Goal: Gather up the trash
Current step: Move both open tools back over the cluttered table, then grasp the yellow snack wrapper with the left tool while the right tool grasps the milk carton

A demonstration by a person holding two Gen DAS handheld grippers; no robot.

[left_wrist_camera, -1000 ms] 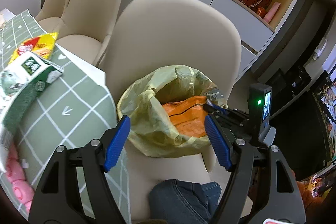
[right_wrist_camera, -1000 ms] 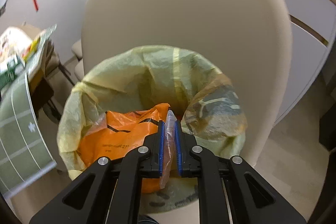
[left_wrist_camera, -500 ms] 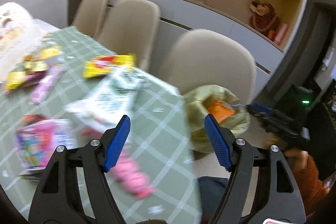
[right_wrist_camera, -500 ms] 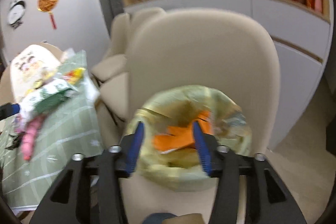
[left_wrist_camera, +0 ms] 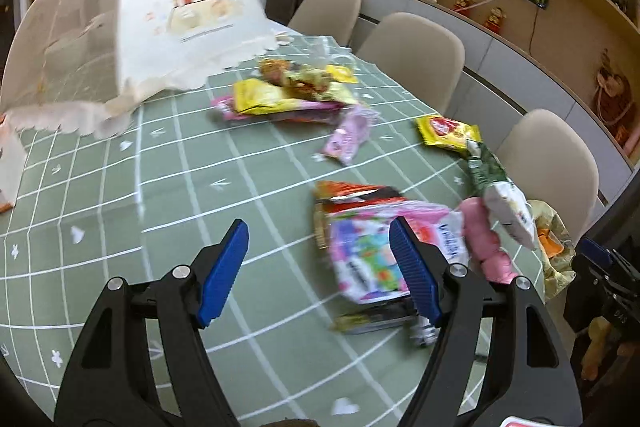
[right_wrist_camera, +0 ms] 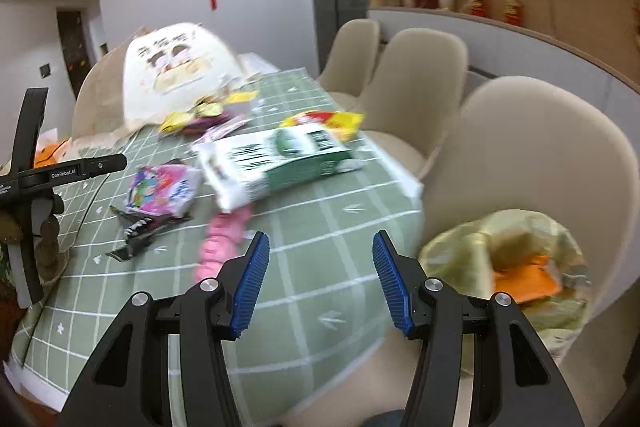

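Snack wrappers lie scattered on a green checked tablecloth (left_wrist_camera: 120, 211). A pink-and-white packet (left_wrist_camera: 372, 247) lies just right of my left gripper (left_wrist_camera: 320, 271), which hangs open and empty over the cloth. A pink wrapper (left_wrist_camera: 486, 243), a green-and-white bag (right_wrist_camera: 276, 159) and a yellow packet (left_wrist_camera: 446, 133) lie near the table's right edge. My right gripper (right_wrist_camera: 320, 287) is open and empty above the table corner. The yellow trash bag (right_wrist_camera: 516, 271) with orange plastic inside sits on a beige chair (right_wrist_camera: 536, 155) to its right.
A mesh food cover (left_wrist_camera: 132, 27) stands at the back left of the table, with more wrappers (left_wrist_camera: 288, 95) beside it. Beige chairs (left_wrist_camera: 416, 55) line the far side. A white box (left_wrist_camera: 8, 163) sits at the left edge.
Both grippers swung left from over the trash bag to over the table. The right gripper let go of the clear wrapper into the bag and now stands open.
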